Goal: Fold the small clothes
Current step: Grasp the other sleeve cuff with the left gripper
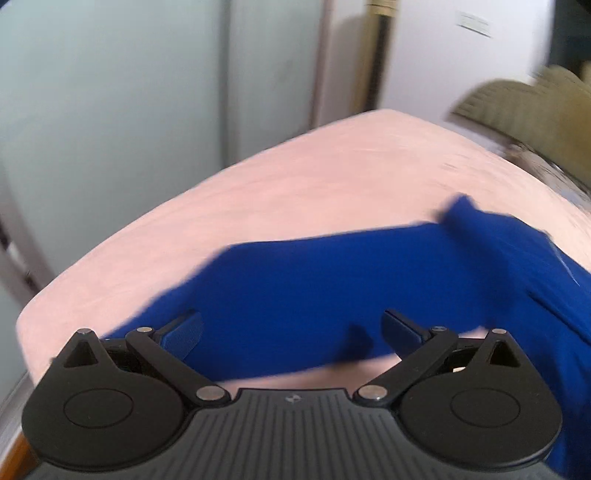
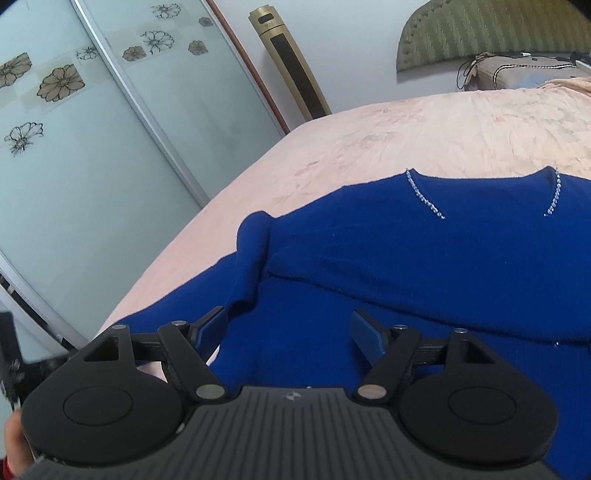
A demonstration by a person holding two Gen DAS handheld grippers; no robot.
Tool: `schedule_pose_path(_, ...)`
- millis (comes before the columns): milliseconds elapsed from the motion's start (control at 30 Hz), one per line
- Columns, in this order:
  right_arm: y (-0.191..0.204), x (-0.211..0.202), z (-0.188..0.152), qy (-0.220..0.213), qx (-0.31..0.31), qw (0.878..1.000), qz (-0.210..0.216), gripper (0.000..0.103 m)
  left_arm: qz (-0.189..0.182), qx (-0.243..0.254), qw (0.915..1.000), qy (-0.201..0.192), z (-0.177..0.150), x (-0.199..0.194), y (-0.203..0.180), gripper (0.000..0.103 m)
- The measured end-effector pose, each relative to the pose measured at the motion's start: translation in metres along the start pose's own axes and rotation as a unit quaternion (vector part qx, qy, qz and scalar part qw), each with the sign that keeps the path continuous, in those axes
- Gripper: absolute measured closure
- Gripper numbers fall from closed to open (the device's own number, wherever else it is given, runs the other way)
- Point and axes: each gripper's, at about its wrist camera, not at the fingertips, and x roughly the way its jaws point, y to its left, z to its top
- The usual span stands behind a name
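Sweater (image 2: pixel 406 258) flat, neckline toward headboard (image 2: pixel 491 33)

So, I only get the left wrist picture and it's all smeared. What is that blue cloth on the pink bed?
Observer: The right wrist view is sharp. It is a blue sweater, with two lines of sparkly beads at the neck.
Operator: Is it lying flat?
Observer: Not quite. One sleeve stands up in a bunched ridge along the picture's left side of the body.
Operator: And the other tongs, are they holding it?
Observer: No. The right tongs stand open over the sweater and grip nothing.
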Motion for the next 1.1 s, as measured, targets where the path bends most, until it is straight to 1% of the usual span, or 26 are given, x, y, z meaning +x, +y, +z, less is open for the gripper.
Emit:
schedule_pose_path(67,0.001,0.001,-0.001,0.002,-0.004,1.0,-0.006,0.026,0.02,-0.014,0.9997,-0.002,0.005,0.005,0.016,0.0)
schedule_pose_path(133,0.001,0.002,-0.003,0.003,-0.003,1.0,-0.008,0.026,0.045,-0.025,0.9985,-0.018,0.013,0.006,0.032,0.0)
schedule_pose_path(233,0.002,0.005,-0.005,0.006,0.0,1.0,-0.007,0.025,0.11,-0.037,0.9927,-0.033,0.026,0.006,0.051,0.0)
schedule_pose_path(267,0.003,0.006,-0.006,0.007,-0.001,1.0,-0.006,0.025,0.121,-0.046,0.9908,-0.039,0.03,0.003,0.058,0.0)
schedule_pose_path(300,0.004,0.006,-0.008,0.007,-0.003,1.0,-0.004,0.025,0.122,-0.055,0.9901,-0.042,0.031,0.0,0.064,0.0)
schedule_pose_path(333,0.005,0.007,-0.009,0.009,-0.006,1.0,-0.003,0.025,0.117,-0.069,0.9899,-0.041,0.032,-0.006,0.071,0.0)
schedule_pose_path(367,0.007,0.007,-0.01,0.01,-0.008,1.0,-0.001,0.025,0.096,-0.089,0.9909,-0.032,0.031,-0.012,0.075,0.0)
schedule_pose_path(400,0.008,0.008,-0.011,0.011,-0.01,1.0,0.001,0.025,0.07,-0.102,0.992,-0.022,0.03,-0.012,0.071,0.0)
schedule_pose_path(433,0.01,0.009,-0.011,0.013,-0.012,1.0,0.003,0.025,0.022,-0.117,0.9929,-0.009,0.025,-0.017,0.071,0.0)
schedule_pose_path(467,0.012,0.01,-0.012,0.014,-0.014,1.0,0.005,0.025,-0.013,-0.126,0.9919,0.006,0.02,-0.019,0.069,0.0)
schedule_pose_path(533,0.015,0.012,-0.013,0.017,-0.014,1.0,0.009,0.025,-0.067,-0.143,0.9865,0.043,0.009,-0.019,0.066,0.0)
schedule_pose_path(567,0.017,0.013,-0.014,0.018,-0.014,1.0,0.01,0.025,-0.087,-0.158,0.9818,0.059,0.002,-0.017,0.064,0.0)
schedule_pose_path(633,0.019,0.013,-0.015,0.021,-0.016,1.0,0.012,0.025,-0.104,-0.194,0.9729,0.071,-0.01,-0.013,0.062,0.0)
schedule_pose_path(667,0.02,0.013,-0.016,0.022,-0.018,1.0,0.012,0.025,-0.108,-0.217,0.9677,0.069,-0.015,-0.011,0.065,0.0)
schedule_pose_path(733,0.02,0.011,-0.016,0.021,-0.018,1.0,0.013,0.025,-0.11,-0.249,0.9606,0.054,-0.018,-0.005,0.068,0.0)
schedule_pose_path(800,0.018,0.009,-0.017,0.02,-0.015,1.0,0.012,0.024,-0.121,-0.29,0.9487,0.037,-0.021,-0.003,0.081,0.0)
schedule_pose_path(900,0.014,0.009,-0.017,0.018,-0.004,1.0,0.008,0.024,-0.138,-0.357,0.9238,0.014,-0.026,0.003,0.098,0.0)
schedule_pose_path(933,0.013,0.009,-0.017,0.018,0.0,1.0,0.007,0.024,-0.145,-0.381,0.913,0.005,-0.027,0.007,0.103,0.0)
schedule_pose_path(967,0.012,0.01,-0.018,0.018,0.002,1.0,0.007,0.024,-0.148,-0.398,0.9052,-0.003,-0.029,0.009,0.108,0.001)
schedule_pose_path(1033,0.012,0.012,-0.018,0.02,0.001,1.0,0.007,0.024,-0.153,-0.426,0.8915,-0.017,-0.03,0.013,0.116,0.001)
schedule_pose_path(1067,0.013,0.012,-0.019,0.021,-0.001,1.0,0.007,0.024,-0.153,-0.435,0.8871,-0.02,-0.032,0.014,0.12,0.001)
schedule_pose_path(1100,0.013,0.012,-0.019,0.021,-0.002,1.0,0.007,0.024,-0.156,-0.442,0.883,-0.023,-0.03,0.016,0.126,0.004)
